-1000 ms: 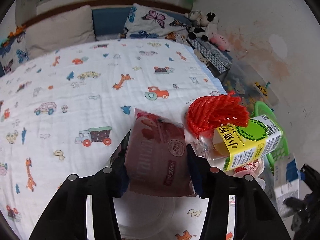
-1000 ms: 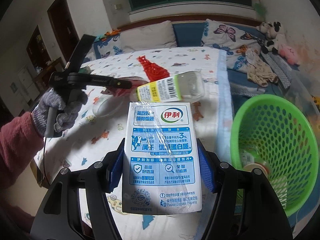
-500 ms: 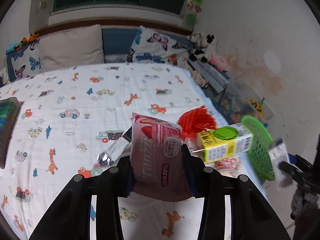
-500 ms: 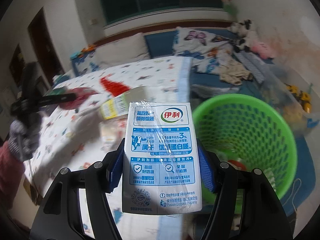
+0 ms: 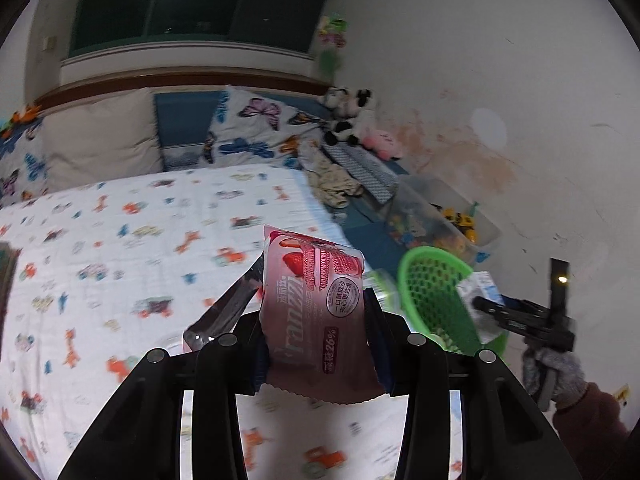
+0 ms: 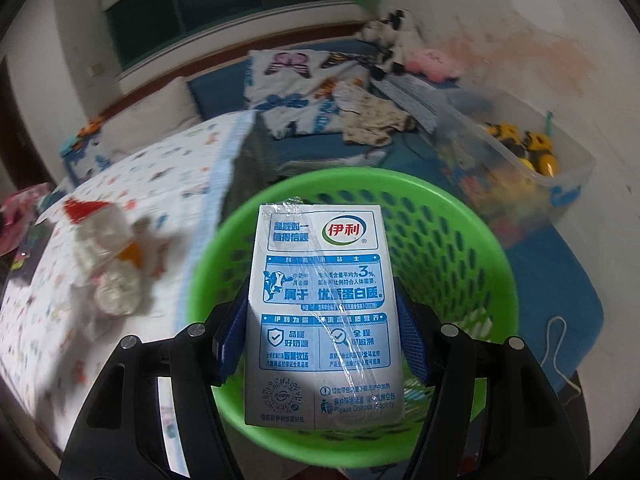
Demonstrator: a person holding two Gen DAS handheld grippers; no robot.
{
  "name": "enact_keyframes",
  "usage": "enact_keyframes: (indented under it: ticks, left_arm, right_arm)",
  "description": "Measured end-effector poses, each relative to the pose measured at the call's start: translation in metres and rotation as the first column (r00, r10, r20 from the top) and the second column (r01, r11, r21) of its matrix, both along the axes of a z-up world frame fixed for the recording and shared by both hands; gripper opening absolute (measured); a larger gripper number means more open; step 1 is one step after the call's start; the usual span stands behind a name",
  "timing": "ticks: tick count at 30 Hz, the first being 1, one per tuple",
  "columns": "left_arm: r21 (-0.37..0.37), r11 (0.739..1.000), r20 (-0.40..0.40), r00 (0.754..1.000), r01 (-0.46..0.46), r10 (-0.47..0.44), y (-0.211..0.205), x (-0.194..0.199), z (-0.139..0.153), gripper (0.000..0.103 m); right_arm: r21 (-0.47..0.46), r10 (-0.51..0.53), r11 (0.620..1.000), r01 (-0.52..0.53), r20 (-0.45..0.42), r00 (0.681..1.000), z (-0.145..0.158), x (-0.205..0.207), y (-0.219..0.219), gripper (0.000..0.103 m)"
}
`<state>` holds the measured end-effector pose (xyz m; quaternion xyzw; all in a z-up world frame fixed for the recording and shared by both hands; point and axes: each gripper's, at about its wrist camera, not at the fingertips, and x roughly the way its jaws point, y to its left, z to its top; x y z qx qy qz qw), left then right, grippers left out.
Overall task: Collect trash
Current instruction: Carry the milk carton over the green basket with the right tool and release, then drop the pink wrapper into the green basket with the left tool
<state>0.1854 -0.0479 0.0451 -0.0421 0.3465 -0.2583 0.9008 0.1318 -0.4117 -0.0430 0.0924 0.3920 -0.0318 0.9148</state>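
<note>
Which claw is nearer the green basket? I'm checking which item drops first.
Right. The right claw holds the milk carton directly over the green basket; the left claw, gripping the pink wrapper, is above the bed beside it.

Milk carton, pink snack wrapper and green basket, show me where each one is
milk carton (image 6: 320, 312), right wrist view, middle of its printed face
pink snack wrapper (image 5: 316, 312), left wrist view, front panel
green basket (image 6: 460, 232), right wrist view, inner perforated wall

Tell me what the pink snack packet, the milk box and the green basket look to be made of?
Pink snack packet: thin glossy plastic film, going by its sheen and zigzag-cut bottom edge.
Milk box: probably coated paperboard, flat printed faces with sharp folds; a clear crinkly strip clings to its front.
Green basket: moulded plastic, smooth and shiny, with rows of holes.
</note>
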Motion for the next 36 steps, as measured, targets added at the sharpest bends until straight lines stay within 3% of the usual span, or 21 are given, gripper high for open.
enact_keyframes:
  ticks: [13,29,30,34,36]
  left_arm:
    - [0.035,0.986,-0.036,0.986,0.164,-0.163,-0.107,0.011,-0.007,0.04]
    - [0.128,0.948,-0.151,0.95,0.292,-0.272,-0.22,0.031,-0.058,0.041]
    - [0.131,0.947,-0.153,0.949,0.294,-0.274,-0.222,0.032,-0.06,0.042]
    - [0.149,0.946,-0.16,0.952,0.286,-0.263,-0.23,0.033,-0.067,0.064]
    - [0.14,0.947,-0.167,0.95,0.29,-0.266,-0.231,0.033,-0.069,0.066]
  right_arm:
    - [-0.001,-0.051,0.999,0.051,0.01,0.999,-0.013,0.004,-0.032,0.07]
    - [0.037,-0.027,0.999,0.026,0.05,0.998,-0.005,-0.043,-0.034,0.076]
    - [0.039,-0.027,0.999,0.025,0.052,0.998,-0.005,-0.045,-0.033,0.076]
    - [0.055,-0.023,0.998,0.02,0.057,0.998,-0.007,-0.05,-0.031,0.076]
    - [0.062,-0.022,0.998,0.018,0.06,0.998,-0.007,-0.051,-0.03,0.076]
